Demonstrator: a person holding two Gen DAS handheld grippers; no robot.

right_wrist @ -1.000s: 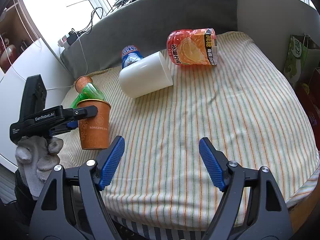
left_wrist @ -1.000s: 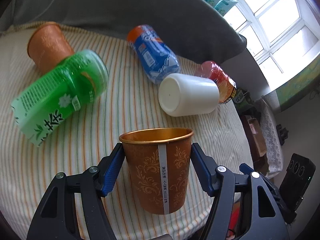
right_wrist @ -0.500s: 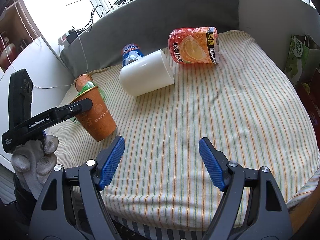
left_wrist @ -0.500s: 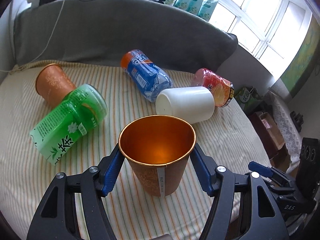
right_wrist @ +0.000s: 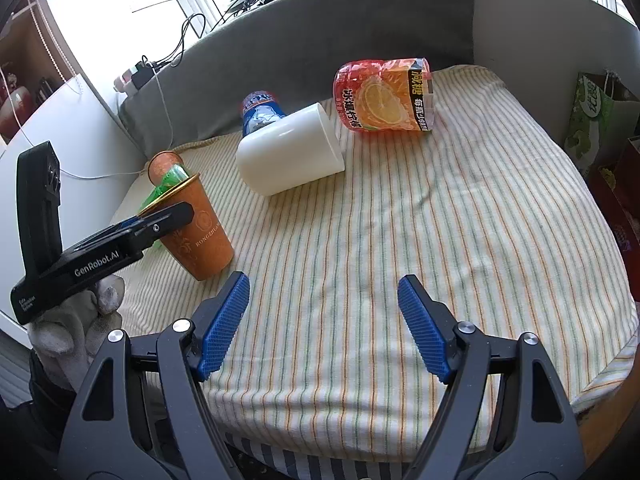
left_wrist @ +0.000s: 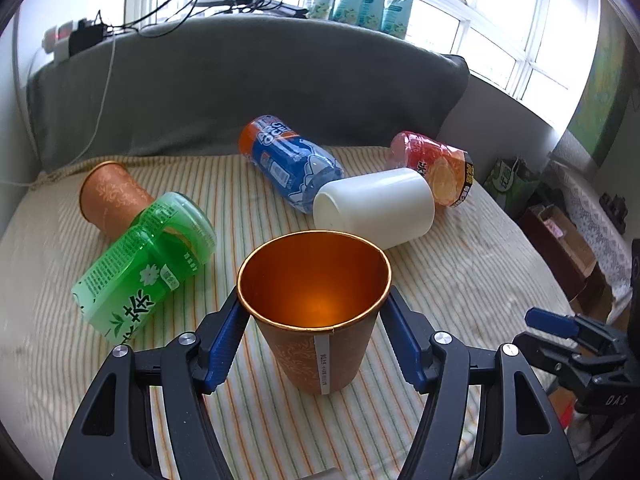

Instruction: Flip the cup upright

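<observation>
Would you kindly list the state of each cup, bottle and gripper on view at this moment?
Copper cup: mouth up, tilted, held in the left gripper.
Left gripper: shut on the copper cup.
Right gripper: open, holding nothing.
White cup: on its side.
Second copper cup: on its side.
Green bottle: on its side.
Blue bottle: on its side.
Orange bottle: on its side.

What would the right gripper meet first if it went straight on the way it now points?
Probably bare striped cloth: the right gripper is open and nothing lies between its fingers. Farther along stand the white cup and orange bottle, slightly off-line.
</observation>
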